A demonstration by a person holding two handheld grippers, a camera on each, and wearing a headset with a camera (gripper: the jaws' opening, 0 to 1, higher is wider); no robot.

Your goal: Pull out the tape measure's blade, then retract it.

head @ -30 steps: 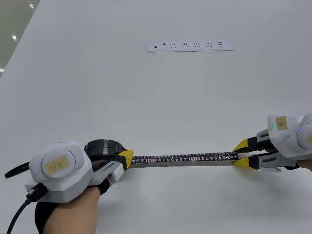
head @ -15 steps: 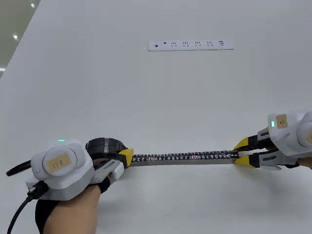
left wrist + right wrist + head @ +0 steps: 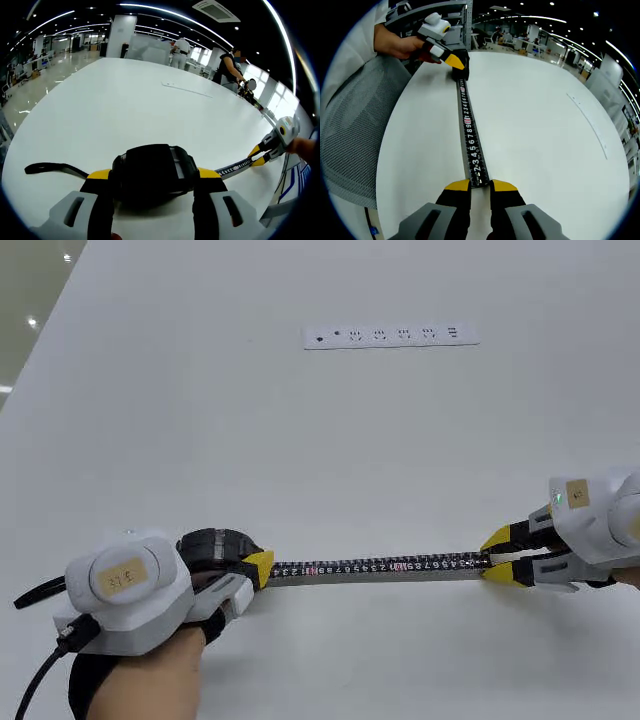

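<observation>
Here the left gripper [image 3: 250, 575] has its fingers [image 3: 260, 562] clamped around the black tape measure [image 3: 215, 545] at 8 o'clock on the white bench [image 3: 300, 440]. The right gripper [image 3: 497, 558] pinches the tip of the drawn-out blade [image 3: 380, 566] at 4 o'clock. A power strip [image 3: 390, 335] lies at 12 o'clock.

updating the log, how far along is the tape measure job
Done: the blade runs pulled out over the table. In hand: the left gripper is shut on the tape measure case, and the right gripper pinches the blade's tip, with it stretched between them. Left: retracting the blade into the case.
</observation>
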